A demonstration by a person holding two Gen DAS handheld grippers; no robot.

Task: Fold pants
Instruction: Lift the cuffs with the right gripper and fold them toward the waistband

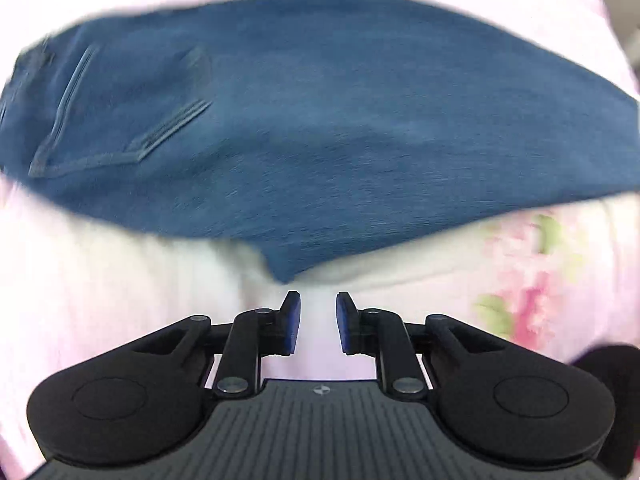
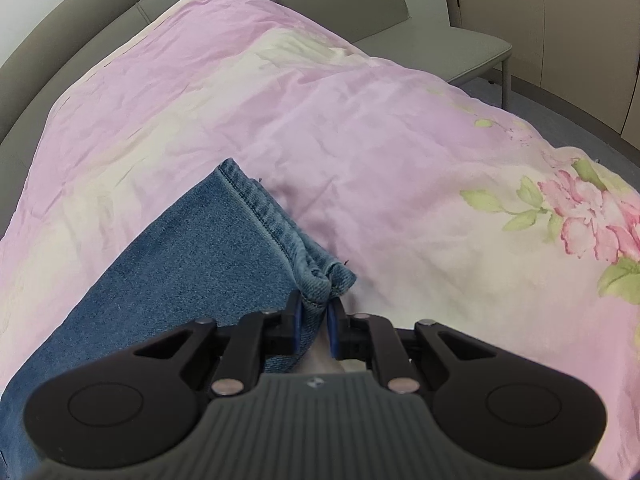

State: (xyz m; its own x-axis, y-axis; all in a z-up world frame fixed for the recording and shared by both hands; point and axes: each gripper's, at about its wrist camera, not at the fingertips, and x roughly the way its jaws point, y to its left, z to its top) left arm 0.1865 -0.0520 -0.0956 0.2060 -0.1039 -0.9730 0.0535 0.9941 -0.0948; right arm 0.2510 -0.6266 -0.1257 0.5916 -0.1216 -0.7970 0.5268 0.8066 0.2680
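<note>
1. Denim pants (image 1: pixel 320 120) lie flat on the bed's pink floral cover (image 2: pixel 360 140).
2. Right tool (image 2: pixel 314 316) pinches the bunched leg hems, probably to carry them over for a fold.
3. Left tool (image 1: pixel 318 322) hangs parted and empty, just short of the fabric edge.
4. Only the left view shows the back pocket; only the right shows the hems and a grey chair (image 2: pixel 400 20).

Pink floral bedspread (image 2: pixel 360 128); blue jeans (image 1: pixel 320 120) lying flat on it.

I see the blue denim pants (image 1: pixel 320 120) lying flat on the pink floral bedcover (image 2: pixel 360 120), back pocket up, leg hems stacked together.
</note>
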